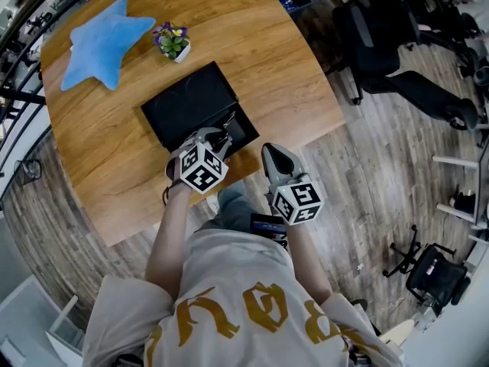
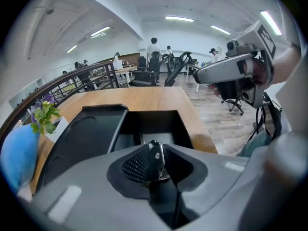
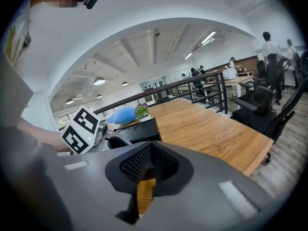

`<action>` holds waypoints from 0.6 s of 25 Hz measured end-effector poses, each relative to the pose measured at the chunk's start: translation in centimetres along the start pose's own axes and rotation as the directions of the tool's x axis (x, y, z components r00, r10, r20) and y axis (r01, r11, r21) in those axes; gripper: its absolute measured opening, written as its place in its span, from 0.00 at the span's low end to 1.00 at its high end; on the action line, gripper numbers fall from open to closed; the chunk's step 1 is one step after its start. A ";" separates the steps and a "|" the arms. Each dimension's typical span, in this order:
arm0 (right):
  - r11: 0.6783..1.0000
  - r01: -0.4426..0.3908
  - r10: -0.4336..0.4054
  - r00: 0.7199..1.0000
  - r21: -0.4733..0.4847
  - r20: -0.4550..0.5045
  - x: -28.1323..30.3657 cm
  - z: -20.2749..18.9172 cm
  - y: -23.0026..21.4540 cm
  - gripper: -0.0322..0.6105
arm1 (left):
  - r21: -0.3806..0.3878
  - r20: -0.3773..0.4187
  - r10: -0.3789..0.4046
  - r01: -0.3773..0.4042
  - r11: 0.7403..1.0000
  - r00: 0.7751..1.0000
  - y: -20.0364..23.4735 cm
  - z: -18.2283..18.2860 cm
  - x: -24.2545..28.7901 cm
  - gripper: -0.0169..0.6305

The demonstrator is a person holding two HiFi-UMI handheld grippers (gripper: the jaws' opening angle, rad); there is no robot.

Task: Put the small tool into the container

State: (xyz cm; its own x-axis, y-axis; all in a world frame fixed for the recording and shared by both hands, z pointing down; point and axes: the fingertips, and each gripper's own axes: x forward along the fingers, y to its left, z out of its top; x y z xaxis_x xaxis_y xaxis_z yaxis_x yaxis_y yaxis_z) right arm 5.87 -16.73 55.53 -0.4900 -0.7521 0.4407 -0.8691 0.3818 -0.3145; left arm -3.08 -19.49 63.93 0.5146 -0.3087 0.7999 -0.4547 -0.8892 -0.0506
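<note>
A black container lies open on the wooden table: its flat lid (image 1: 187,102) is to the left and its deeper box (image 1: 246,131) is at the near right. My left gripper (image 1: 221,139) hovers over the near rim of the box. In the left gripper view this gripper (image 2: 155,154) is shut on a small metal tool (image 2: 158,159), with the box (image 2: 156,127) just beyond the jaws. My right gripper (image 1: 273,154) hangs off the table's near edge, right of the box. Its pads (image 3: 139,162) are together with nothing held.
A blue star cushion (image 1: 107,40) and a small potted plant (image 1: 173,42) sit on the far part of the table (image 1: 267,52). Office chairs (image 1: 390,44) stand on the wood floor to the right. The person's torso and arms fill the near side.
</note>
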 end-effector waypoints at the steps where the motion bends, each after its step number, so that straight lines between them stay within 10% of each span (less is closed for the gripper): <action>1: 1.000 0.000 0.000 1.000 0.000 -0.001 0.0 0.0 0.0 0.09 | 0.005 -0.007 0.006 -0.006 1.000 1.000 0.2 0.0 0.1 0.16; 15: 0.999 -0.009 0.010 1.000 -0.047 0.028 -0.9 2.0 1.4 0.09 | -0.129 -0.008 -0.119 0.117 0.985 0.993 0.0 0.0 -0.1 0.20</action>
State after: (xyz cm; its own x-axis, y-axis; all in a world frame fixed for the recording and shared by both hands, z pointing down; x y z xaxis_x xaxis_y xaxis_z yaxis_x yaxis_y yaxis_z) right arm 5.24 -16.59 53.02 -0.4969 -0.7630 0.4135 -0.8668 0.4134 -0.2789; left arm -3.10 -19.45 63.83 0.5592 -0.1979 0.8051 -0.4810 -0.8684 0.1206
